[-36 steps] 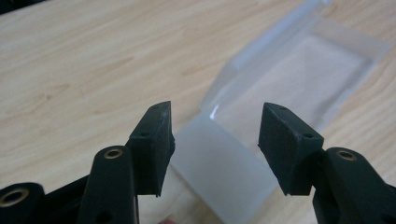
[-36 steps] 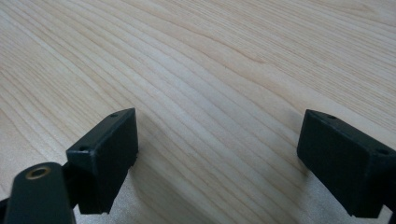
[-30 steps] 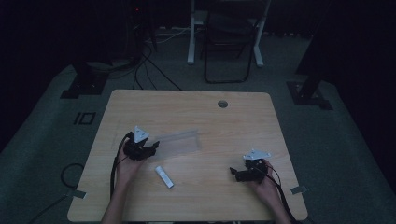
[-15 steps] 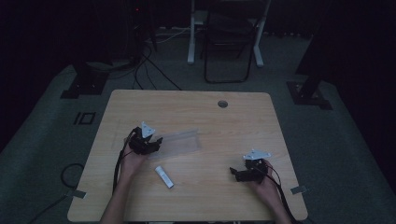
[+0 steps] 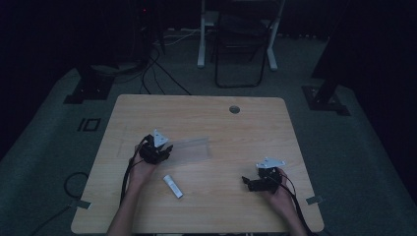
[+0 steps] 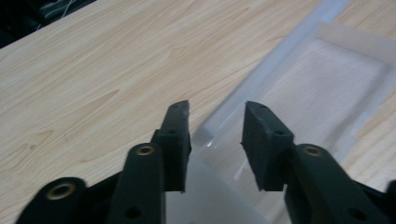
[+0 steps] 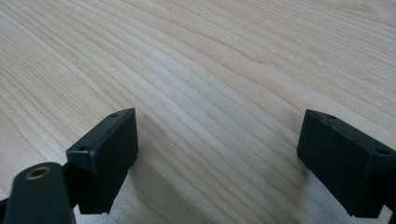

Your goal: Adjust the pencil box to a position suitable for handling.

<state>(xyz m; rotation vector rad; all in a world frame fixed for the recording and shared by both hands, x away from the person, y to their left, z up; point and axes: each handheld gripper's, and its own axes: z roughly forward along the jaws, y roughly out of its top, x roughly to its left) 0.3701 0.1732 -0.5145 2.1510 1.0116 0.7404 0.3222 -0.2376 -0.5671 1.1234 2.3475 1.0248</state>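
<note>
Left gripper (image 6: 215, 140) jaws have just been closing around the clear plastic bag's (image 6: 299, 93) edge, gap remaining. Right gripper (image 7: 217, 163) is held wide open, empty. A white tube (image 5: 173, 186) is seen from above.

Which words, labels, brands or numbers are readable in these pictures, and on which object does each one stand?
None can be read.
Clear plastic bag: no print shows, in the high view or the left gripper view.
Small white stick: too small and dim to tell any marking.
Left gripper and right gripper: plain black jaws, no lettering.
Wooden table: bare grain, no label.
</note>
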